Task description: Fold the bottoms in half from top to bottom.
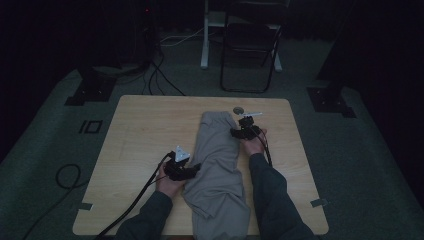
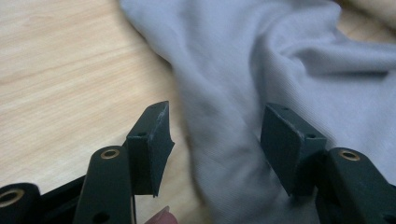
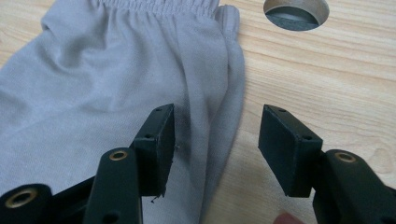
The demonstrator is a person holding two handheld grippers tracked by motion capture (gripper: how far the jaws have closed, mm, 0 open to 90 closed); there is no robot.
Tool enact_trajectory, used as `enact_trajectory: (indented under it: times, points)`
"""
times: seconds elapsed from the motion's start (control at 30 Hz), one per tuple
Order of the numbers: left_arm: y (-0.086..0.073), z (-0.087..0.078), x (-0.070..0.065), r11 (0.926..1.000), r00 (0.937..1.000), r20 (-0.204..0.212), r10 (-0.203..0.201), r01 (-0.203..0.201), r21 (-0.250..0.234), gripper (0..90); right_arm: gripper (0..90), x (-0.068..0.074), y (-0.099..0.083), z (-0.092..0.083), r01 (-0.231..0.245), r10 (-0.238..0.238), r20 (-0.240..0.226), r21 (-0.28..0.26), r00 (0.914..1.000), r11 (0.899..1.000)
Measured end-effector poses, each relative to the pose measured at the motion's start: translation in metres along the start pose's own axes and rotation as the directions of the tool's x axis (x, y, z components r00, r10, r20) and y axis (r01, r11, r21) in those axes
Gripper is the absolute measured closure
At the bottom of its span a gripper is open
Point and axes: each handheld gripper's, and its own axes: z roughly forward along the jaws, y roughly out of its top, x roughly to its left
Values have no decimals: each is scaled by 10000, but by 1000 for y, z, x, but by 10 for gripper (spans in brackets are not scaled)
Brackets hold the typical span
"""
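Both grippers, left gripper (image 1: 196,167) and right gripper (image 1: 235,132), stand released astride the grey trousers (image 1: 217,165); at 12 o'clock the table hole (image 3: 295,11) may catch loose cloth.

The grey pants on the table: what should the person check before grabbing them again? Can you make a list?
1. Left gripper jaws open, not pinching cloth: ok.
2. Right gripper jaws open, straddling the side edge of the grey pants: ok.
3. Pants lie on the table in one long folded strip, waistband at the far end: ok.
4. Cloth smooth: not ok, a big wrinkle by the left gripper.
5. Hole in the table is clear of the cloth: ok.
6. Leg ends stay on the table: cannot tell, they reach the near edge.
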Motion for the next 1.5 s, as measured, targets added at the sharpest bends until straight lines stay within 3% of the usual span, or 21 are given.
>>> enact_trajectory:
  times: [0.13,0.27,0.33,0.43,0.53,0.63,0.73,0.83,0.93,1.03,1.1,1.2,1.23,1.27,1.4,1.43,1.5]
  points:
    - [15,2,20,9964,9971,-178,-741,733,-426,438,459,-2,1,0,-252,251,-90,-142,9996,9996]
    - [34,6,33,9939,9945,-402,-969,945,-572,437,461,-5,4,0,-531,526,-189,-266,9984,9982]
    - [51,15,43,9932,9930,-551,-1047,1016,-568,437,460,-7,5,2,-756,747,-265,-365,9969,9965]
    - [62,26,53,9879,9871,-593,-1488,1457,-535,437,435,-7,8,5,-963,957,-242,-226,9951,9951]
    - [70,38,60,9813,9806,-577,-1875,1844,-551,433,395,-2,11,9,-828,821,-301,-243,9962,9963]
    - [74,49,61,9781,9784,-528,-2000,1962,-691,427,390,4,14,16,-656,653,-257,-123,9975,9978]
    - [81,63,58,9819,9801,-621,-1888,1873,-294,419,418,9,14,25,-568,565,93,281,9984,9980]
    - [89,79,52,9863,9827,-939,-1598,1628,261,418,568,17,15,25,-301,305,-114,341,9995,9990]
    - [99,96,48,9822,9784,-1545,-1372,1545,1066,406,624,26,12,24,439,-446,175,366,9989,9984]
    - [101,110,45,9730,9753,-1646,-1471,1726,1531,413,629,25,8,22,398,-401,139,225,9991,9990]
    - [100,113,43,9740,9682,-2071,-1404,1726,1468,470,661,25,7,21,532,-536,162,241,9984,9983]
    - [102,110,46,9714,9775,-1512,-1473,1718,1639,731,811,22,9,20,405,-404,-42,397,9992,9984]
    - [102,109,47,9698,9774,-1454,-1534,1772,1678,820,839,21,9,20,312,-304,-181,464,9994,9984]
    - [102,108,48,9704,9786,-1449,-1461,1702,1711,853,851,19,11,20,186,-170,-284,559,9995,9983]
    - [109,99,51,9782,9839,-1258,-1267,1450,1485,870,861,15,15,17,243,-226,-423,399,9989,9989]
    - [120,90,52,9858,9862,-1172,-1168,1294,1065,870,862,14,19,13,277,-265,-483,248,9985,9993]
    - [131,77,52,9922,9877,-1091,-1122,1174,429,870,862,11,31,-1,174,-196,-623,-354,9979,9992]
